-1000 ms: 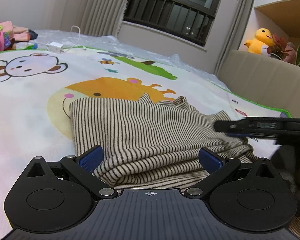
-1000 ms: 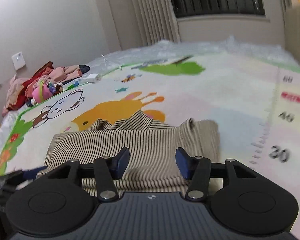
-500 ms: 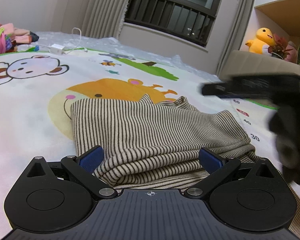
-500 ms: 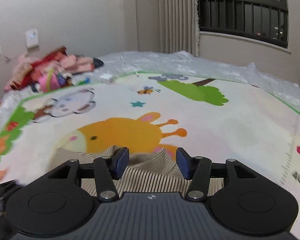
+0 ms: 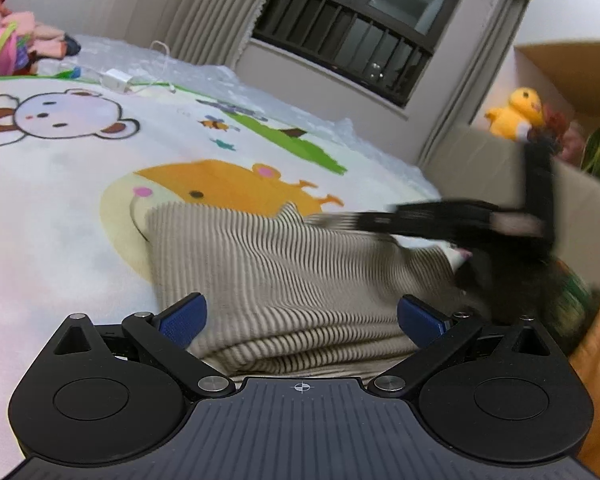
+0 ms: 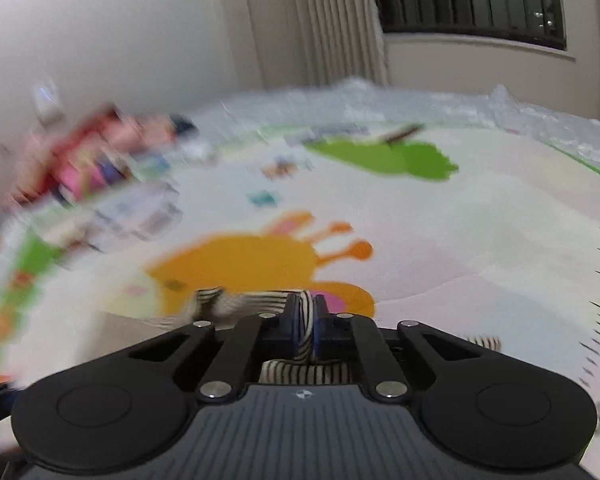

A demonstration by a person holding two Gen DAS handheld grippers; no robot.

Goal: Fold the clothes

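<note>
The top [image 5: 284,280] is a soft ribbed knit in thin dark and cream stripes, folded into a thick, roughly square wad with rounded layered edges. It lies on the mat [image 5: 60,184] straight ahead of the left claw [image 5: 300,320], whose blue textured pads stand spread wide, one off each side of the near fold and gripping nothing. The right claw [image 6: 306,330] is pressed together on a bunched edge of the top [image 6: 305,334]; striped cloth shows between its pads and beneath them. From the left wrist view, the right claw [image 5: 340,220] reaches in blurred over the far right corner of the top.

The mat is smooth and glossy, printed with an orange giraffe [image 5: 228,192], a bear [image 5: 68,120], a green tree and a ruler scale along its right edge; the numbers are too blurred to read. Crinkled clear plastic [image 6: 420,100] lies beyond it. Pleated curtains, a barred dark window [image 5: 348,36] and a yellow plush duck [image 5: 516,112] stand behind.
</note>
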